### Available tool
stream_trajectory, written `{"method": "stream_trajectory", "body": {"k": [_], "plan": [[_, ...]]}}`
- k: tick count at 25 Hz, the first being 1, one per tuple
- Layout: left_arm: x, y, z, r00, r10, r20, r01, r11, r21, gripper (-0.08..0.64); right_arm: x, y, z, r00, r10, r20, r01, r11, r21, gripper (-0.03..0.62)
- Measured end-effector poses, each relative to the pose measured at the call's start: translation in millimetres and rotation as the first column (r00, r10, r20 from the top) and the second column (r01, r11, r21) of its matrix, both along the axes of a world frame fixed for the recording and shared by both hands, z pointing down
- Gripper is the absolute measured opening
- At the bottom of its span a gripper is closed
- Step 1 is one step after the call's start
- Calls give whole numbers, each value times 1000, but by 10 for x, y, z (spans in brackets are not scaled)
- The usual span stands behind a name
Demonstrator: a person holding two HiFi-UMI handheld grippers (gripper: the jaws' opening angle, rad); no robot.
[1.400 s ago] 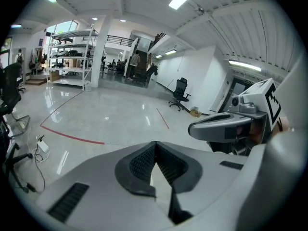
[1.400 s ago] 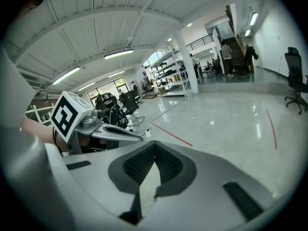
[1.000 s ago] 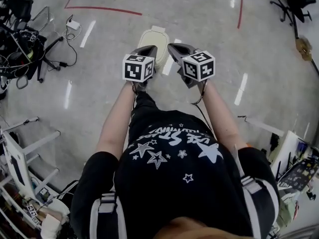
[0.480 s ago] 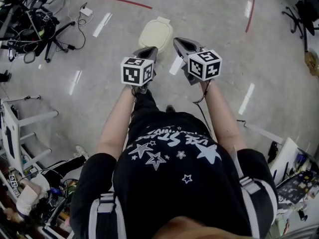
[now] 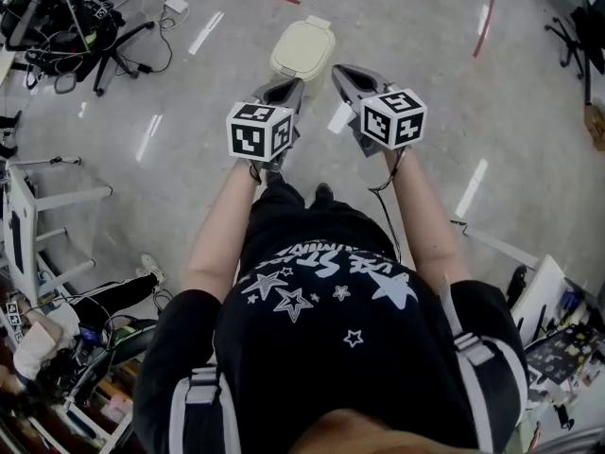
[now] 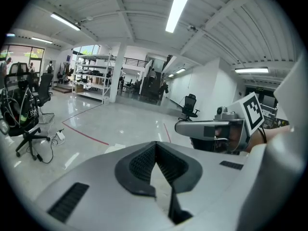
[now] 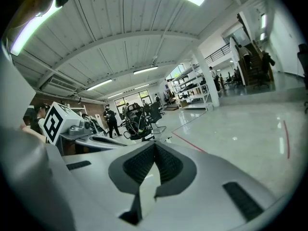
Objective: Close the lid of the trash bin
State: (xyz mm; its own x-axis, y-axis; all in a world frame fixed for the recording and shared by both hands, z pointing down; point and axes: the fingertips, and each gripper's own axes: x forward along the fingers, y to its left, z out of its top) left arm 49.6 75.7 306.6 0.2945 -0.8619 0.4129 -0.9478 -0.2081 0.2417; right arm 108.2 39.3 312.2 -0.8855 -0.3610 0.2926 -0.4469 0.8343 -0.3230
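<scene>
The fingers of the left gripper and the right gripper are clenched on nothing. They are held short of the cream, rounded plastic trash bin, which stands beyond their tips on the glossy grey floor. A press landed off-centre could skid or tip it. Its lid is judged to lie flat; whether it is latched cannot be told.

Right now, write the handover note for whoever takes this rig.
Left gripper: jaws together, empty.
Right gripper: jaws together, empty.
Both are held in the air short of the trash bin on the floor ahead, touching nothing.
Done: from above, the lid looks flat down on the bin.
Left: go closer, confirm it is fully shut, and press it down if not.
</scene>
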Motion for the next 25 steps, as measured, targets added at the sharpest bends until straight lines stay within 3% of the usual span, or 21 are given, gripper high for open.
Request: {"method": "stream_trajectory", "body": {"k": [11,25], "plan": [[22,494,-157,999,31,-19,-30,999,42,11,-69,615,-110,1000,-1,-29,3,999,43,5],[-270,1241,-190,998,14,-57,-10,998,66,11,-333,1421,-141,998,-3,-56,7,998,66,5]]}}
